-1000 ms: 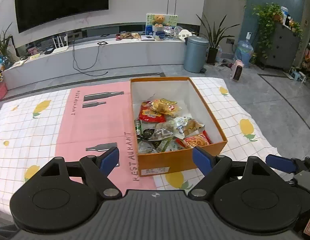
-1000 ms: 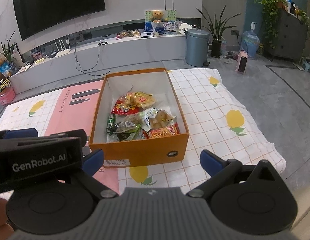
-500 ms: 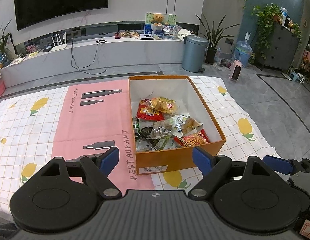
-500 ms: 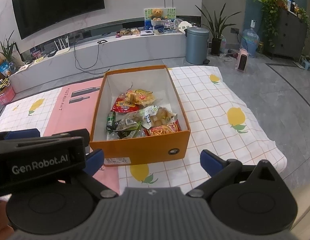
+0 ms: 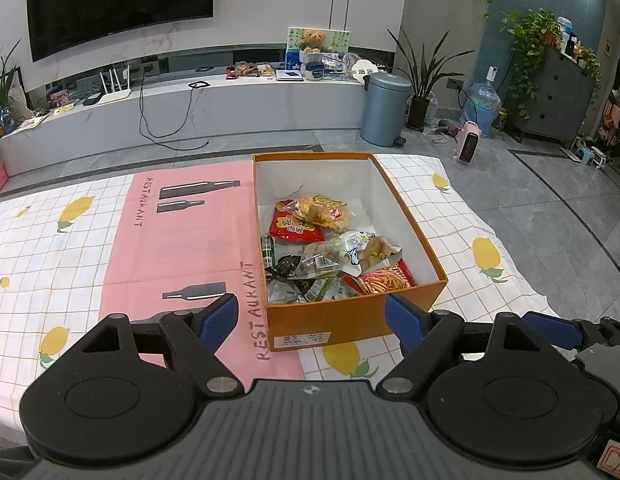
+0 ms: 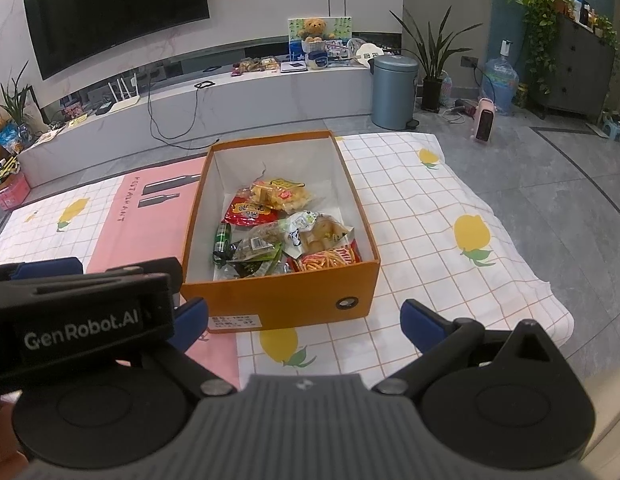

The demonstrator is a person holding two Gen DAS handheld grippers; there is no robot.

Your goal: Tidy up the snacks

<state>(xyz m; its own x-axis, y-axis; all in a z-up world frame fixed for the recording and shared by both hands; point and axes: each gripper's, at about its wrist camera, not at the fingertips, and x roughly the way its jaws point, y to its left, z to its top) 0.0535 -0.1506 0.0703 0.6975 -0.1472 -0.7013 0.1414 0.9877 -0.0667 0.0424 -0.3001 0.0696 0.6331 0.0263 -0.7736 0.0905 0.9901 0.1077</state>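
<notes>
Both grippers are spread apart and empty. The left gripper (image 5: 311, 320) and right gripper (image 6: 304, 320) hover just short of an orange box (image 5: 337, 320) on the counter (image 5: 50, 248). Snack packets (image 5: 329, 248) lie heaped inside, directly ahead. A likely risk: overlapping, slippery wrappers could make a gripper snag two or drop one.

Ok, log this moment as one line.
left gripper: open, empty | right gripper: open, empty | snacks: in orange box | both short of box
</notes>
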